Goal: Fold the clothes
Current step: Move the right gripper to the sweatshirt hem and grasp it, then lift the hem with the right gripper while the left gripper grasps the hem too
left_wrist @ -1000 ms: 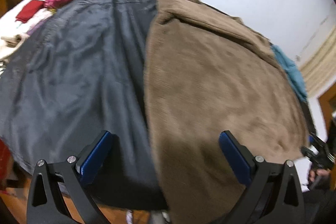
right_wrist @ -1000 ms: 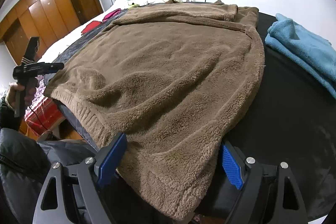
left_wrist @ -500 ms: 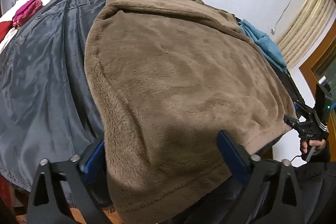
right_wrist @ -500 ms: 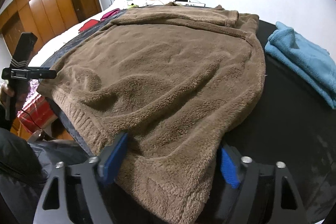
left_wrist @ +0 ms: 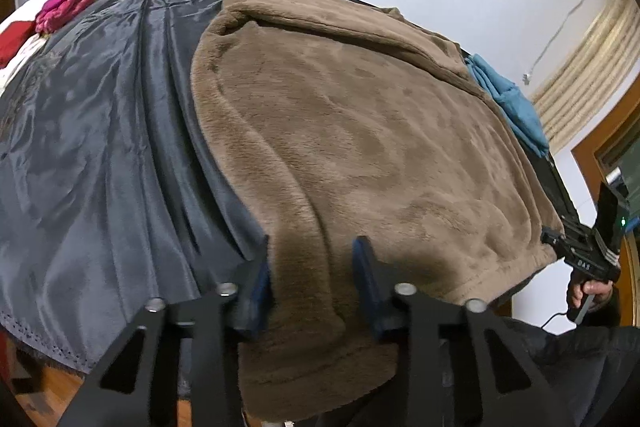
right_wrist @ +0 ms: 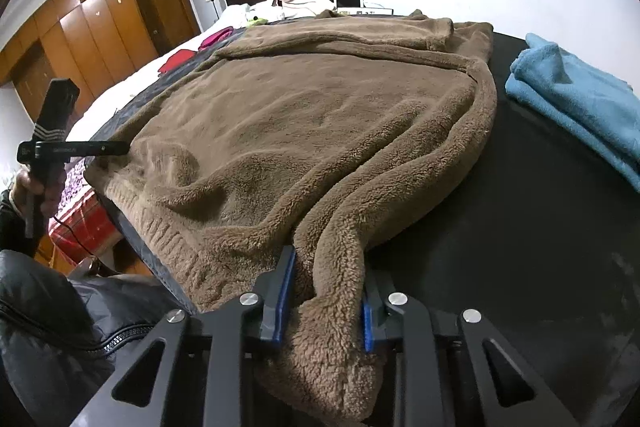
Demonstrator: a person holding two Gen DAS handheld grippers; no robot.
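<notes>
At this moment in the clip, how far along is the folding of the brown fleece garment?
Done: the brown fleece garment lies spread on the dark surface, and a blue cloth sits folded beside it. In hand: the left claw and right claw each pinch a near corner of its hem. Left: no fold shows yet, so the folding itself remains.

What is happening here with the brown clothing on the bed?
A person holds a gripper in each hand and is starting to fold a fluffy brown garment spread flat on a dark sheet. The left gripper has its jaws shut on the near hem at one corner, and the right gripper is shut on the hem at the other corner. No fold is made yet. A folded blue towel lies beside the garment.
</notes>
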